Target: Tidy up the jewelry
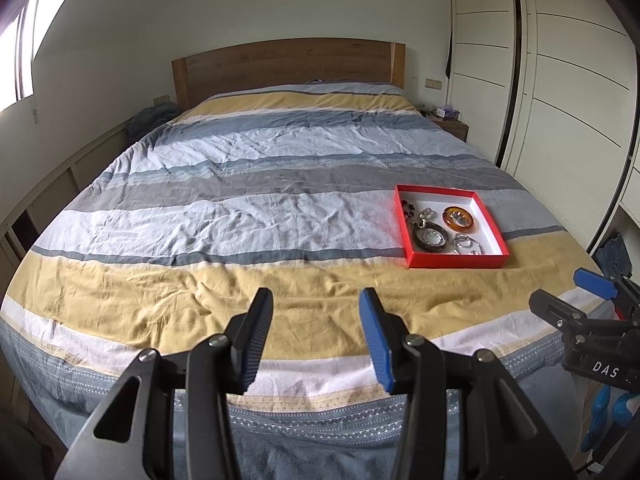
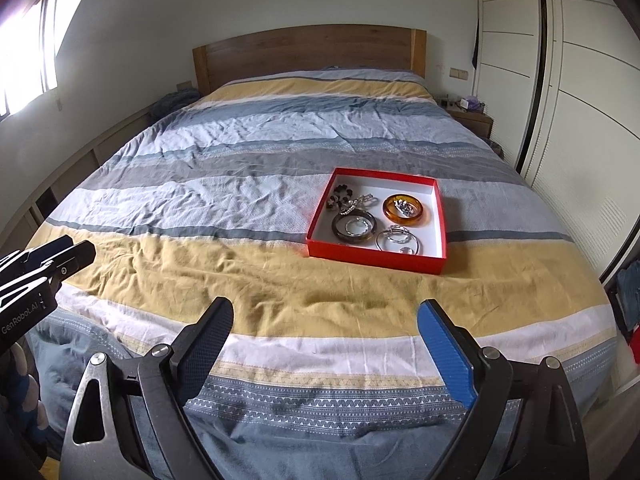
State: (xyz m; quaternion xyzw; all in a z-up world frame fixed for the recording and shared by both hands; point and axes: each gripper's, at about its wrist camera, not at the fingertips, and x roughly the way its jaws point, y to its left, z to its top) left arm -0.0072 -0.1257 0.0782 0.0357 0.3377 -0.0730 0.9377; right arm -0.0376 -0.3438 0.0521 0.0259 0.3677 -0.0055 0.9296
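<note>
A shallow red tray with a white floor lies on the bed's right half; it also shows in the left wrist view. It holds an amber bangle, a dark bangle, thin silver rings, a black flower piece and a sparkly clasp. My left gripper is open and empty above the foot of the bed, left of the tray. My right gripper is open and empty, short of the tray's near edge.
The bed has a striped yellow, grey and white cover and a wooden headboard. White wardrobe doors line the right side. A nightstand stands at the far right. A window is at the left.
</note>
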